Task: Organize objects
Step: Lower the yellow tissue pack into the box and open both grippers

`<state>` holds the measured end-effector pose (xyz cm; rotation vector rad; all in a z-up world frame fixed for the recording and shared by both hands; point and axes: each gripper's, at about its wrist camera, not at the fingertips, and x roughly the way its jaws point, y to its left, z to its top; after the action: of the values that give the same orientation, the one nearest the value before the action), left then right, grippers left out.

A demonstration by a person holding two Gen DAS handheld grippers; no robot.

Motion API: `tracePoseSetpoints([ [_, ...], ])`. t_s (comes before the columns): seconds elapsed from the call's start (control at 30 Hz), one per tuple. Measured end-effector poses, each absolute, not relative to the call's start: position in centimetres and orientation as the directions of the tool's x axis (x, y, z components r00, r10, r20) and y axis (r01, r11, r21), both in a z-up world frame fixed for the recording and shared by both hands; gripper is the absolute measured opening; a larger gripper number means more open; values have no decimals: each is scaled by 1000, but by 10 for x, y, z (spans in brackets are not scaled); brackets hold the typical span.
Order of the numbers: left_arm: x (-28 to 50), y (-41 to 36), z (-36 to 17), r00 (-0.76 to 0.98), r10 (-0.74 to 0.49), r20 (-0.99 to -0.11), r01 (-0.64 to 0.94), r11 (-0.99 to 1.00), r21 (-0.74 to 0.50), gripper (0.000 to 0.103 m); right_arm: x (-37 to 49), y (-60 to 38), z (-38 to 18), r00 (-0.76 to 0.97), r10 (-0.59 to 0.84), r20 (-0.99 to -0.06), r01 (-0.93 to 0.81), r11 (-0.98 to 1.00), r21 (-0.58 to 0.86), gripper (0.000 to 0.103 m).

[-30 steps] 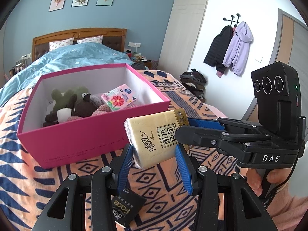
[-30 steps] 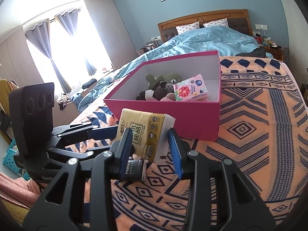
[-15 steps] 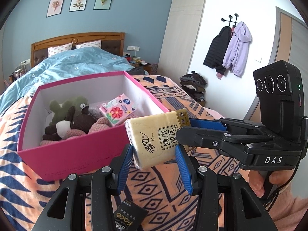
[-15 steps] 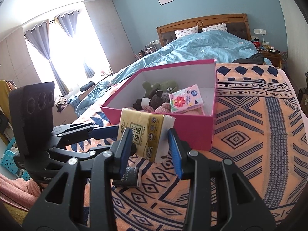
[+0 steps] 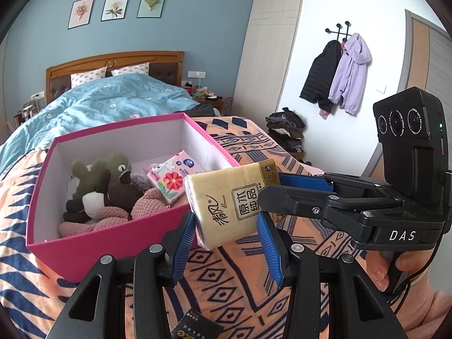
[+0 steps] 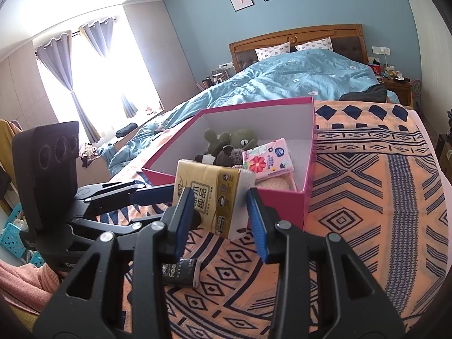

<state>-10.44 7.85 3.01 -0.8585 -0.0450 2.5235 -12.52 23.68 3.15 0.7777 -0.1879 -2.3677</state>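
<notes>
Left wrist view: my left gripper (image 5: pixel 226 240) has both blue pads clamped on the lower end of the yellow tissue pack (image 5: pixel 230 202), and the right gripper (image 5: pixel 275 190) comes in from the right and pinches its far end. So the pack hangs off the bedspread, carried by both tools, just in front of the pink box's (image 5: pixel 93 243) near wall. I judge it light and soft: a plastic-wrapped wad that gives under the pads, with film that could slide, so I want to grip across the short sides, low on the body, not on the loose wrapper corner. Inside the box I see plush toys (image 5: pixel 104 189) and a floral tissue pack (image 5: pixel 172 179).

Right wrist view: the right gripper (image 6: pixel 220 220) is closed on the pack (image 6: pixel 210 197) around its white end face, and the left gripper (image 6: pixel 158 190) reaches in from the left to the opposite end. The pack is tilted, in front of the box (image 6: pixel 308 186) corner. A small black packet (image 6: pixel 180 275) lies on the bedspread (image 6: pixel 367 212) under my fingers.
</notes>
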Motion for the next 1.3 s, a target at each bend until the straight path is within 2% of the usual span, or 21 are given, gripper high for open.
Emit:
tracePoseSetpoints([
  [0.6, -146, 76, 40, -703, 422, -572, -400, -900, -172, 46, -160, 240, 44, -622, -630, -466, 529, -776, 343, 42],
  [1.3, -195, 83, 14, -649, 396, -649, -353, -913, -204, 46, -211, 241, 20, -612, -573, -545, 454, -819, 351, 42],
])
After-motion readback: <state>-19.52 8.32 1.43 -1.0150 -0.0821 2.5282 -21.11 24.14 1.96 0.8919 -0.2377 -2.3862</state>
